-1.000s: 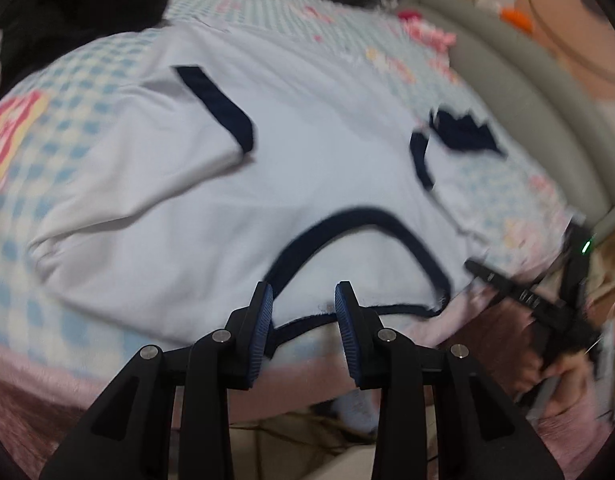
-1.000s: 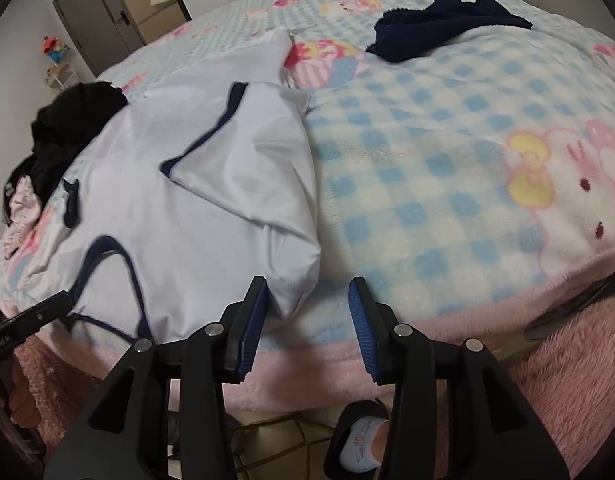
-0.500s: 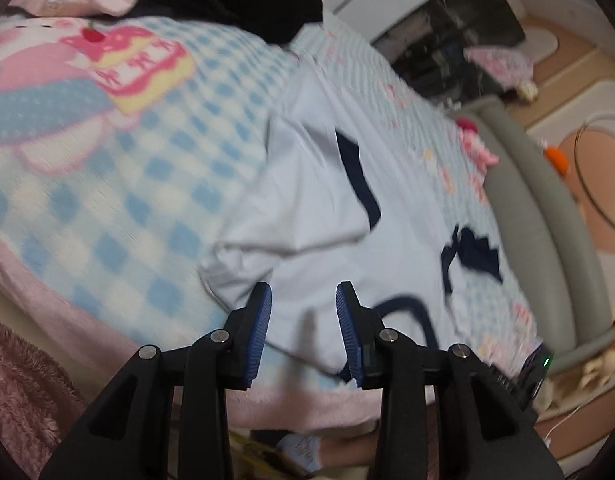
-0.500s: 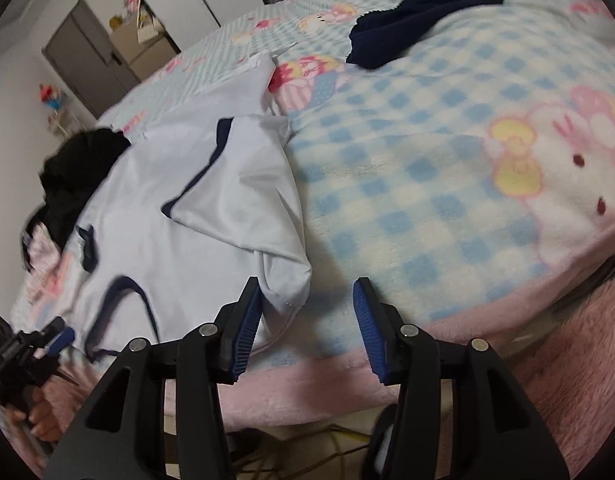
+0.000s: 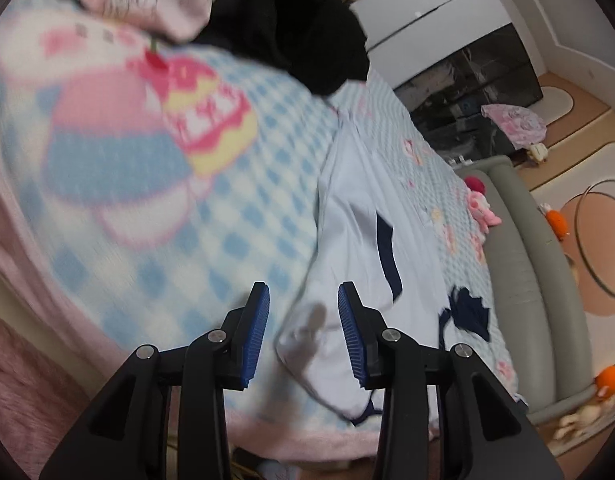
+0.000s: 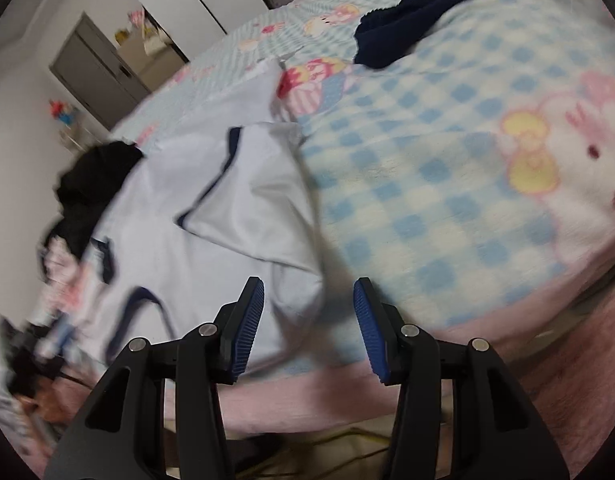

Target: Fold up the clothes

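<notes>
The left tool (image 5: 303,334) was widening its jaws, part open, blue pads either side of the white T-shirt's (image 5: 347,248) corner but gripping nothing. The right tool (image 6: 309,326) stood part open too, framing the shirt's other near corner, nothing held. The shirt, navy-trimmed with both sleeves folded in, lay flat on the blue-checked blanket (image 6: 427,184) near the bed's edge.
</notes>
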A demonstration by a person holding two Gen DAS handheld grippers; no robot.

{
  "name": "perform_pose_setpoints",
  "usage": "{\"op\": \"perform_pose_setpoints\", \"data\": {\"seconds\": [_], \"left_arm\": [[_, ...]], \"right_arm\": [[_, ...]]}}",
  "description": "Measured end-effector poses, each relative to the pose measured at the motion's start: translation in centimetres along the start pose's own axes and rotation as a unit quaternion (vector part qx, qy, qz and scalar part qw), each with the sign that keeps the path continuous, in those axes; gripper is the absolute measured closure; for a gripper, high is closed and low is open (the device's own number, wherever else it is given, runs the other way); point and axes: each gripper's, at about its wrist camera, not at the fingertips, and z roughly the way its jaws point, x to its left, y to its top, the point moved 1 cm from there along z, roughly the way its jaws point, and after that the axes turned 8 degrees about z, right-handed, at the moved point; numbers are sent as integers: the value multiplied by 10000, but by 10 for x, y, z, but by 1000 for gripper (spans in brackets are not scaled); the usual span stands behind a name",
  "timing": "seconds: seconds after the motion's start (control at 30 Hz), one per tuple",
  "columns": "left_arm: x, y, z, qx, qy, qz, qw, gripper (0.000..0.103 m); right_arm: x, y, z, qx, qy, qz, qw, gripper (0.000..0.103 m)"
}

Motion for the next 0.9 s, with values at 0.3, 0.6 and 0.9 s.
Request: {"op": "perform_pose_setpoints", "data": {"seconds": [0.3, 0.6, 0.9], "left_arm": [[-4, -17, 23, 517, -442, 18, 9977, 67], [-12, -27, 39, 779, -534, 63, 9955, 61], [-28, -33, 43, 736, -1358, -29, 9880, 64]], "right_arm": [[13, 2, 1, -160, -48, -249, 9996, 66], [9, 1, 10, 133, 426, 101, 9990, 67], [6, 4, 12, 226, 1041, 424, 9934, 75]]}}
